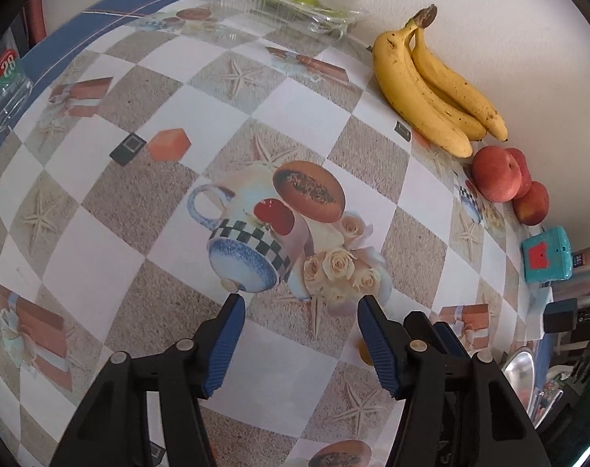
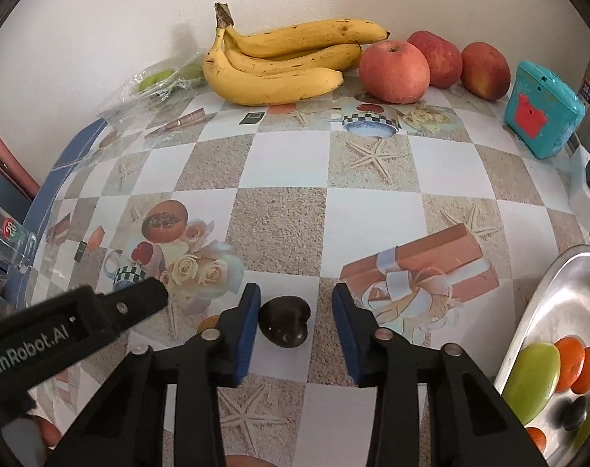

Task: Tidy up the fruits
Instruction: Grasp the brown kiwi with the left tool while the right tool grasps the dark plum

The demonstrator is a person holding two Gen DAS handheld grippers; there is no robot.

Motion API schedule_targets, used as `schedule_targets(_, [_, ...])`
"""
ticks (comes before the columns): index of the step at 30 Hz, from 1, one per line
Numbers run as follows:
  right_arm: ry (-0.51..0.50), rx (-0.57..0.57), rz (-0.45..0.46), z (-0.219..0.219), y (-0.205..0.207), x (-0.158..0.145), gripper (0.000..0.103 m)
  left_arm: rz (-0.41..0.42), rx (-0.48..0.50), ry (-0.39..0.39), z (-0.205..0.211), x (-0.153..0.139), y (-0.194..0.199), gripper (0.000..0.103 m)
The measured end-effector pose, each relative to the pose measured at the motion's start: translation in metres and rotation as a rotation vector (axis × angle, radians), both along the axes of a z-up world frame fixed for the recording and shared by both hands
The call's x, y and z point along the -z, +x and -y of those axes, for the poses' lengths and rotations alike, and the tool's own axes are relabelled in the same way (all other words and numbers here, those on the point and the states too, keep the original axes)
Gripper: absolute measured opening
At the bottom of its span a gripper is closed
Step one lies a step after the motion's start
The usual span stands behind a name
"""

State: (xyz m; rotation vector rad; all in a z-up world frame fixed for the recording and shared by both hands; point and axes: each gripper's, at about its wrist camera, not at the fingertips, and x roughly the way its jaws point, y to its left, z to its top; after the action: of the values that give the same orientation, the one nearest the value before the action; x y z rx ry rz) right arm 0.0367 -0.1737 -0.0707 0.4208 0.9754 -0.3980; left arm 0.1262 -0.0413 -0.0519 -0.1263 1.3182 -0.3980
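Looking down my right gripper (image 2: 296, 303), I see a dark fruit (image 2: 284, 325) on the tablecloth (image 2: 287, 229) between the blue pads; the left pad touches or nearly touches it, the right pad stands clear, so nothing is clamped, and what kind of fruit it is I cannot make out. An orange shape at the bottom edge under this gripper is cut off. To its right, a metal tray (image 2: 559, 295) is cut by the frame, holding green and orange fruits and one dark one, the nearest blurred. To its left, my left gripper's black body juts in, its tips hidden from this view. Seen from its own camera, my left gripper (image 1: 301, 301) points steeply down with its jaws apart over the printed cup and roses, holding nothing; a small orange bit just beside its right finger (image 1: 376, 342) is mostly hidden. Farther ahead, by the wall, lie the bananas (image 2: 279, 66) and three apples (image 2: 394, 72), with a teal box (image 2: 542, 111) to their right and a clear plastic box (image 1: 279, 4) of green fruit, hard to make out, to their left.
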Motion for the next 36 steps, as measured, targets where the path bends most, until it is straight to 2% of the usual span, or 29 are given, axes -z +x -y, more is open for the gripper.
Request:
schedule_targets(3, [0.033, 0.0, 0.015, 0.001, -0.001, -0.001, 0.027, -0.001, -0.004, -0.005, 0.001, -0.001, -0.001, 0.064])
schedule_targets(5, [0.033, -0.001, 0.021, 0.001, -0.002, -0.004, 0.026, 0.003, 0.0, -0.008, 0.001, -0.004, -0.002, 0.064])
schedule_targets(15, [0.077, 0.039, 0.041, 0.019, -0.015, -0.011, 0.025, 0.025, 0.035, -0.006, 0.017, -0.006, -0.012, 0.064])
schedule_targets(20, [0.083, 0.062, 0.041, 0.032, -0.024, -0.015, 0.025, -0.004, 0.056, -0.017, 0.025, 0.002, -0.02, 0.064])
schedule_targets(29, [0.074, 0.041, 0.031, 0.039, -0.034, -0.016, 0.025, 0.02, 0.1, -0.011, 0.042, 0.003, -0.031, 0.047])
schedule_targets(34, [0.084, 0.041, 0.031, 0.042, -0.039, -0.015, 0.025, 0.03, 0.121, -0.002, 0.049, 0.004, -0.037, 0.027])
schedule_targets(36, [0.084, 0.039, 0.03, 0.042, -0.04, -0.014, 0.025, 0.044, 0.124, 0.009, 0.051, 0.004, -0.04, 0.027])
